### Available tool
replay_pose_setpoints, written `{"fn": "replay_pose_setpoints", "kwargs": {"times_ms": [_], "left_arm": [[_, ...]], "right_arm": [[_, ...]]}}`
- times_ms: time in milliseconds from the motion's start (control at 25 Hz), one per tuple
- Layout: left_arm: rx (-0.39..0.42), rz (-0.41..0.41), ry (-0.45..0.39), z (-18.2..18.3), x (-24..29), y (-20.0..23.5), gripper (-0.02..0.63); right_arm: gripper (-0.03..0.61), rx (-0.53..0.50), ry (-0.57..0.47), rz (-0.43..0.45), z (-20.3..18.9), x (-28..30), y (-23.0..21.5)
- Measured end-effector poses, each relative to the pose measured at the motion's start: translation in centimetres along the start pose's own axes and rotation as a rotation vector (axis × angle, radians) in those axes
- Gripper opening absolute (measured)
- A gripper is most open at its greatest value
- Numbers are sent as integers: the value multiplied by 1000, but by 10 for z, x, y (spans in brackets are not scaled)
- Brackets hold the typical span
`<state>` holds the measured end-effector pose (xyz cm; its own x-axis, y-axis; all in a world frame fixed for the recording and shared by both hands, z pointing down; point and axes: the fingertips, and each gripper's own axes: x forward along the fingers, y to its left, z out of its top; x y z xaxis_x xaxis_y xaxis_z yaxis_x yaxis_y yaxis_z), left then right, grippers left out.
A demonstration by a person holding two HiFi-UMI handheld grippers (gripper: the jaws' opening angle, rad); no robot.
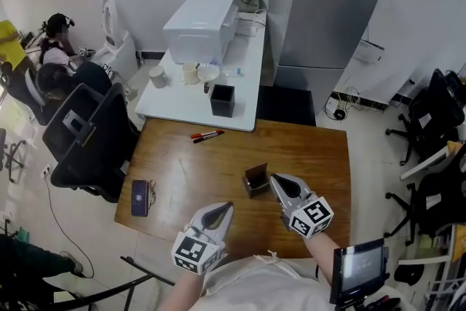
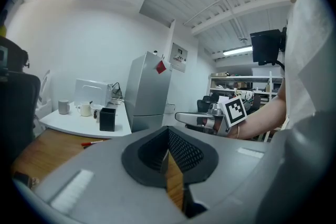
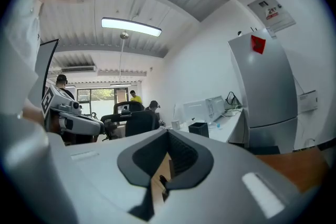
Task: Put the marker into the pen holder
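Observation:
Two markers, one red and one black, lie side by side at the far edge of the wooden table. A small brown pen holder stands near the table's middle. My right gripper is shut and empty, its tip just right of the holder. Near the front edge, my left gripper is shut too, with nothing in it. In the left gripper view the left gripper points across the table, past the red marker, and the right gripper shows beside it.
A black square holder stands on the white table behind, with cups and a white box. A dark phone lies at the wooden table's left. Office chairs stand left, a grey fridge at the back right.

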<state>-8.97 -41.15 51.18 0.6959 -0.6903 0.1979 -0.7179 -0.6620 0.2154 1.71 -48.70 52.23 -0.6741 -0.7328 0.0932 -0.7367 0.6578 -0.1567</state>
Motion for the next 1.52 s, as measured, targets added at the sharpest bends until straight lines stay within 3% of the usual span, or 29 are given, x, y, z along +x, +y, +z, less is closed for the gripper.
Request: {"fn": "replay_pose_setpoints", "kwargs": {"times_ms": [200,360,680,920,1280,1520], "left_arm": [[-18,-6,4,3,-19,-9,15],[-13,-61,-25,-6,-34,-28,15],[-1,-67,-54,-28,-74,-74,15],[32,-67,-78,-36,-114,-150,15],[51,-32,-113,-80,-204,-289,15],[55,-19,-105,-89,-249,-338,15]], "right_arm": [[2,10,-40,-35,12,-26,24],[2,17,-75,-70,16,-53,52],[2,-110,-103,2,22,-102,125],[2,-119,-116,19,14,-187,179],[2,-103,-93,48,-20,-345,264],[2,-110,-83,60,-30,-396,303]]}}
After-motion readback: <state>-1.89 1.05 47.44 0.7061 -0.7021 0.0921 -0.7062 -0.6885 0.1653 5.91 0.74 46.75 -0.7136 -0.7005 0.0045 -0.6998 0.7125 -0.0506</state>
